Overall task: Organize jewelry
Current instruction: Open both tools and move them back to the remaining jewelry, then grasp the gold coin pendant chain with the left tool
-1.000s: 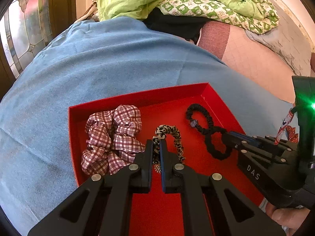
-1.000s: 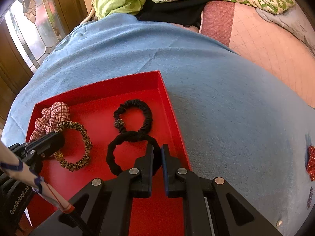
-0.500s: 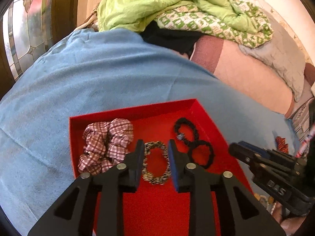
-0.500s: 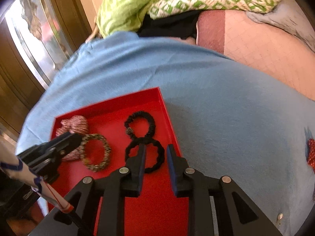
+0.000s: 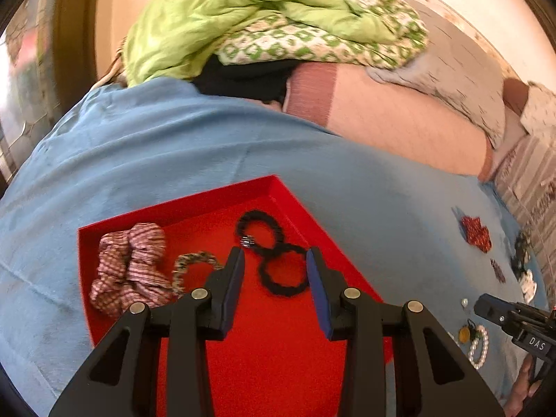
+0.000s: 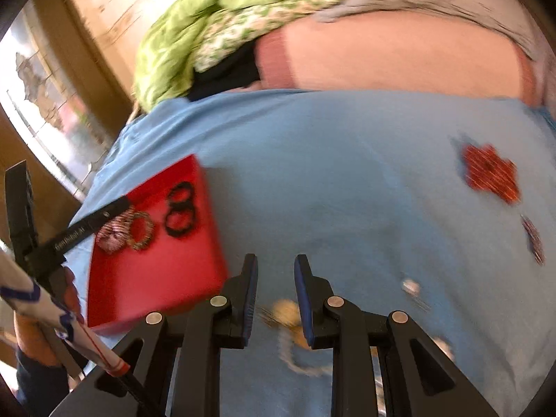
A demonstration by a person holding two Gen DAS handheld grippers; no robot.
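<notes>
A red tray lies on the blue bedsheet. In it are a plaid scrunchie, a leopard-print hair tie and two black hair ties. My left gripper is open and empty above the tray, over the black ties. My right gripper is open and empty above the sheet right of the tray, over a blurred gold and pearl piece. It also shows at the right of the left wrist view, near a pearl bracelet.
A red sequin flower and small clips lie on the sheet to the right. A green quilt and pillows are piled at the far end. A window and wooden frame stand at the left.
Both grippers have opened, let go of their hair ties in the tray and pulled back. The right gripper has swung right, off the tray, over the loose jewelry.
</notes>
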